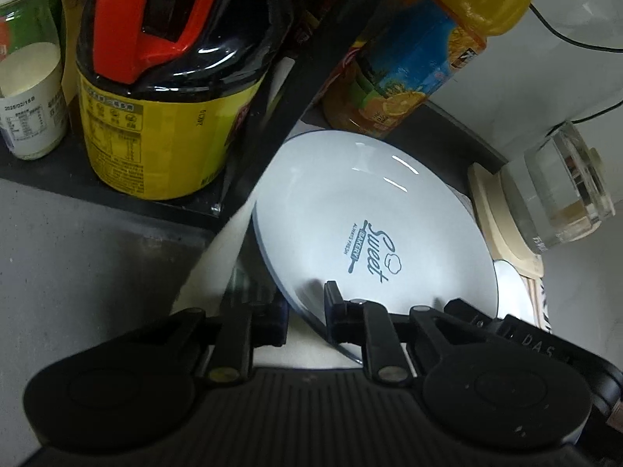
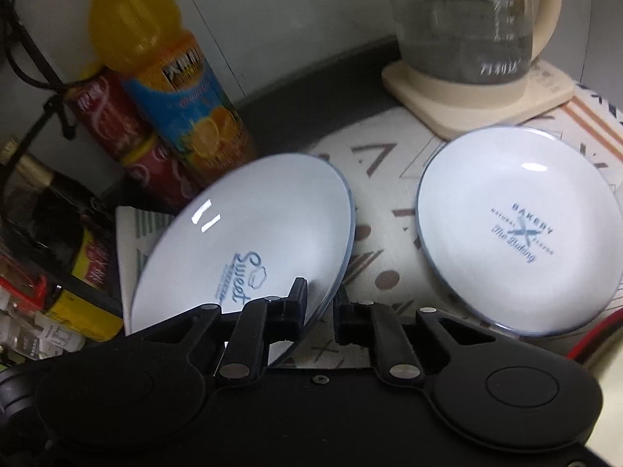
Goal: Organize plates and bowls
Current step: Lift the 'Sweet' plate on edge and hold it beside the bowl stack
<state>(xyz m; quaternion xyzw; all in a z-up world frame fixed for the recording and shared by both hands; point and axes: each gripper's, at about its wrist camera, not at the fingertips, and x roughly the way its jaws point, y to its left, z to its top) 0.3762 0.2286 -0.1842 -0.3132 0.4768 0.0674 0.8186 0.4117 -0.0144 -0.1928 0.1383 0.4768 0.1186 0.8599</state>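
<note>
A white plate printed "Sweet" (image 1: 350,202) hangs tilted above the patterned mat (image 2: 389,163). My left gripper (image 1: 305,317) is shut on its near rim, one finger on top and one underneath. The same plate (image 2: 253,225) fills the left of the right wrist view, slightly blurred. My right gripper (image 2: 321,311) is shut on its rim too. A black body at the right edge of the left wrist view looks like the other gripper. A second white plate printed "Bakery" (image 2: 518,233) lies flat on the mat to the right; only a sliver of it (image 1: 514,292) shows under the held plate.
A glass kettle (image 2: 467,19) on a cream base stands at the back right. An orange juice bottle (image 2: 183,89) and red cans (image 2: 109,116) stand behind the held plate. A black rack post (image 1: 296,97) and a shelf with a yellow-labelled dark bottle (image 1: 155,116) stand close on the left.
</note>
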